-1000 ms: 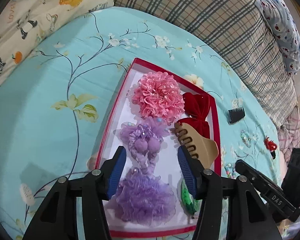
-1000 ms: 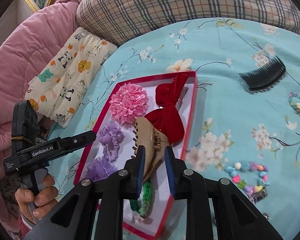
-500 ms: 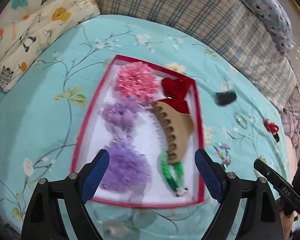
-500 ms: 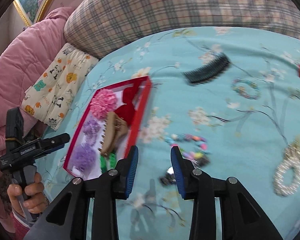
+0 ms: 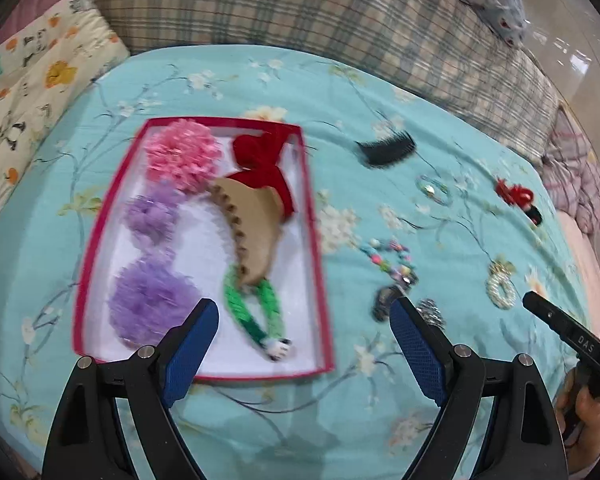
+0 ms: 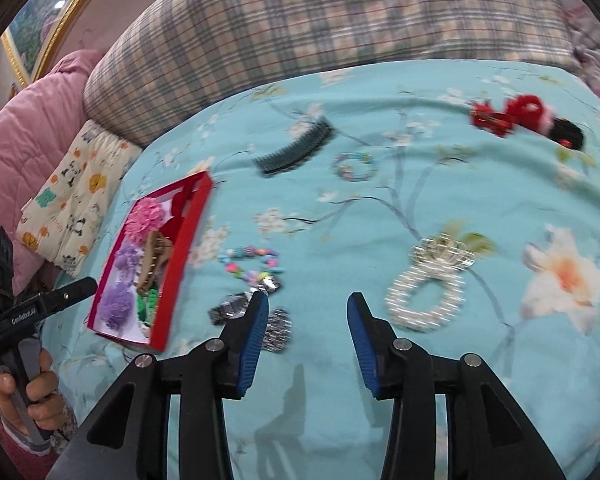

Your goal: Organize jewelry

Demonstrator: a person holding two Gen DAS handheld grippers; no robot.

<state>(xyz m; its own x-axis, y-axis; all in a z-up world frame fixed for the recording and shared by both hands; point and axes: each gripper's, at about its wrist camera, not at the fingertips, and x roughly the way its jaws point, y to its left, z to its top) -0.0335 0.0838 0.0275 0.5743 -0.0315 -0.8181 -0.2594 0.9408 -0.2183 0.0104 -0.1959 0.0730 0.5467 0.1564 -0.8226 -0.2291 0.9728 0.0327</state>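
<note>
A red-rimmed box [image 5: 318, 264] [image 6: 188, 236] on the turquoise bed holds a pink flower tie [image 5: 182, 156], two purple ties [image 5: 150, 300], a red bow [image 5: 262, 160], a tan claw clip [image 5: 252, 232] and a green braided tie [image 5: 256, 312]. Loose to its right lie a colourful bead bracelet [image 6: 252, 266], dark sparkly clips [image 6: 276, 328], a pearl bracelet [image 6: 424, 296], a black comb [image 6: 296, 150], a small bead ring [image 6: 354, 166] and a red-and-black hair clip [image 6: 528, 120]. My left gripper [image 5: 304, 336] is open and empty over the box's near right corner. My right gripper [image 6: 308, 328] is open and empty between the sparkly clips and the pearl bracelet.
A plaid bolster [image 6: 340, 24] runs along the back of the bed. An animal-print pillow [image 5: 32, 80] and a pink quilt [image 6: 28, 152] lie at the left. The floral sheet [image 6: 460, 380] stretches in front of my right gripper.
My right gripper let go of the tan claw clip in the box, opened and swung right over the loose jewelry. My left gripper opened wide and drew back from the box.
</note>
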